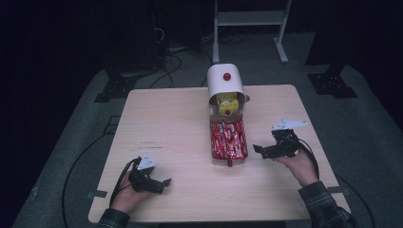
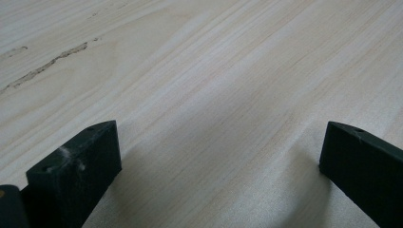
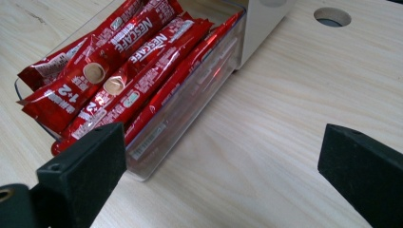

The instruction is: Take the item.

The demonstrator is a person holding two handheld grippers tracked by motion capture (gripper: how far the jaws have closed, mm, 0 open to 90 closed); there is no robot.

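Observation:
A clear drawer tray (image 1: 215, 156) (image 3: 185, 111) stands pulled out of a white box (image 1: 225, 84) at the table's middle, packed with several red Nescafe sachets (image 1: 228, 139) (image 3: 119, 71). Yellow packets (image 1: 227, 100) show in the box's open upper part. My right gripper (image 1: 261, 150) (image 3: 223, 175) is open just right of the tray's near end, with bare wood between its jaws. My left gripper (image 1: 164, 184) (image 2: 218, 166) is open low over the wood at the front left, nothing between its jaws.
The wooden table (image 1: 180, 123) has a round hole (image 3: 332, 16) beside the white box. A white metal frame (image 1: 249, 28) stands on the floor behind the table. Cables (image 1: 76, 166) trail on the floor at the left.

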